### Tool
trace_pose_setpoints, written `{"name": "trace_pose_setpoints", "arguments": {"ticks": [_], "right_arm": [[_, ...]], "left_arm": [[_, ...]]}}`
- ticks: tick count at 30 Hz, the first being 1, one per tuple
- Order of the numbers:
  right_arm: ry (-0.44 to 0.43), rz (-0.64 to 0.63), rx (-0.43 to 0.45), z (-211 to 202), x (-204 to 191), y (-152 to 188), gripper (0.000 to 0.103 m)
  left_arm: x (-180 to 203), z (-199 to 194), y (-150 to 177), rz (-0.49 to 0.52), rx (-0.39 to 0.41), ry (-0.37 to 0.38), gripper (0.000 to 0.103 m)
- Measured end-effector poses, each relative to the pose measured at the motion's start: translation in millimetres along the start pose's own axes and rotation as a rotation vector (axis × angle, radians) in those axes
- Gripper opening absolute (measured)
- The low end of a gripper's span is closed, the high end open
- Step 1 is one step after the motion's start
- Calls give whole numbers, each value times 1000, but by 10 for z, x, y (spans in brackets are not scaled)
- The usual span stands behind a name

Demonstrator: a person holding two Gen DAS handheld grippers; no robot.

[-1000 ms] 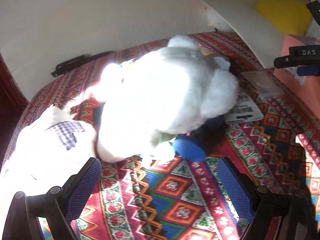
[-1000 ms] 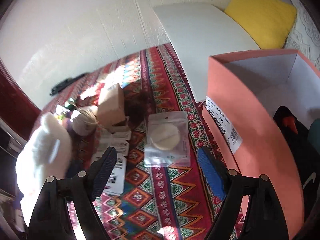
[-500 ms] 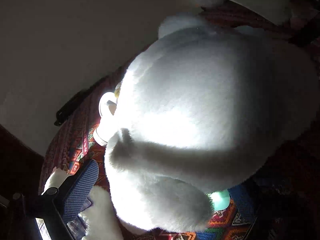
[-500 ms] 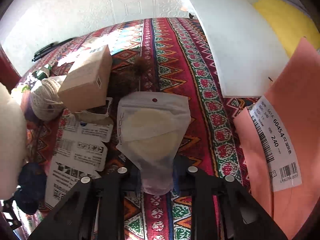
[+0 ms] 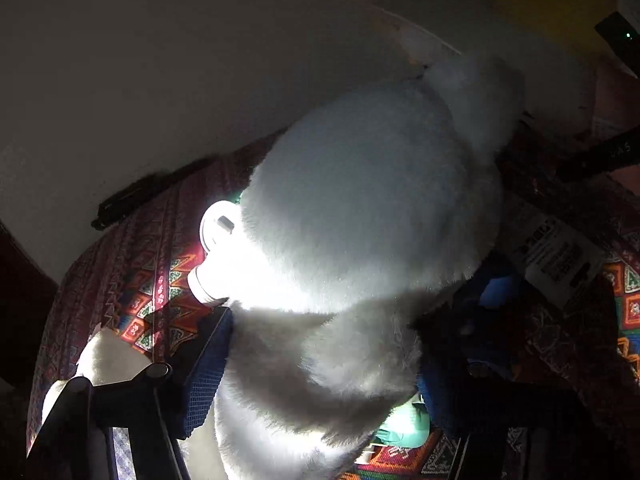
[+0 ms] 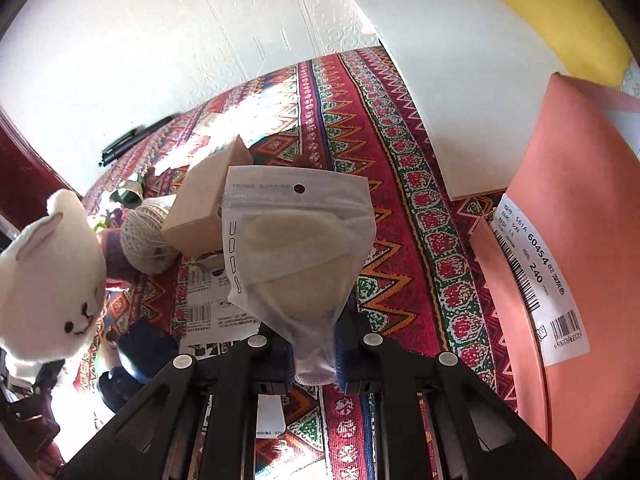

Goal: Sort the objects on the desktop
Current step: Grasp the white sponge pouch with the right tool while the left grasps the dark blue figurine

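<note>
Over on the left, the left tongs [image 5: 320,364] were clamped on the white plush bear [image 5: 360,240], held up off the patterned bench [image 6: 400,208]. The right tongs [image 6: 314,354] pinched the bottom edge of a clear pouch [image 6: 296,240], lifted near the orange box [image 6: 580,240].

Embossed white wall [image 6: 160,40] behind a sunlit, red patterned tablecloth [image 6: 400,184].
</note>
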State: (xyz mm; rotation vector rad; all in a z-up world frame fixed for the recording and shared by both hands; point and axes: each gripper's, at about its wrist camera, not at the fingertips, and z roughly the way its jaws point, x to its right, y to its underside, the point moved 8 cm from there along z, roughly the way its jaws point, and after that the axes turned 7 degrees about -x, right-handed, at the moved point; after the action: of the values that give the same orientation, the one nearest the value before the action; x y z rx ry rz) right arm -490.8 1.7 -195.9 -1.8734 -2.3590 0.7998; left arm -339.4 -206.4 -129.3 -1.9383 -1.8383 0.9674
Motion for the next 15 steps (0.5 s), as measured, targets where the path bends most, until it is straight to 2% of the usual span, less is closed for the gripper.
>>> {"name": "trace_pose_setpoints", "arguments": {"ticks": [1,3,5,8,9,10,11,13,15], "right_arm": [[-8,0,7,-43,-27,9,15],[-22,-4,23,-149,-69,36,15],[-32,-10,41,-259,-110,65,15],[-59,-9,53,-353,-160,114,15],[-68,-4,51,-362,-173,138,15],[-77,2,46,-369,-182,157,15],[-85,6,42,-376,-191,171,16],[-93,8,40,-390,-206,188,16],[-95,7,40,-397,-224,190,16]], "left_arm": [[-62,-98,-14,-31,11,14,49],[-192,-289,-40,-94,31,43,39],[-354,-424,-34,-166,38,88,39],[-477,-401,83,-240,-10,192,40],[-465,-384,111,-229,-14,188,45],[-454,-367,139,-218,-17,185,59],[-427,-338,166,-206,-21,181,65],[-289,-205,204,-178,-30,162,85],[-232,-78,217,-159,-40,128,90]]}}
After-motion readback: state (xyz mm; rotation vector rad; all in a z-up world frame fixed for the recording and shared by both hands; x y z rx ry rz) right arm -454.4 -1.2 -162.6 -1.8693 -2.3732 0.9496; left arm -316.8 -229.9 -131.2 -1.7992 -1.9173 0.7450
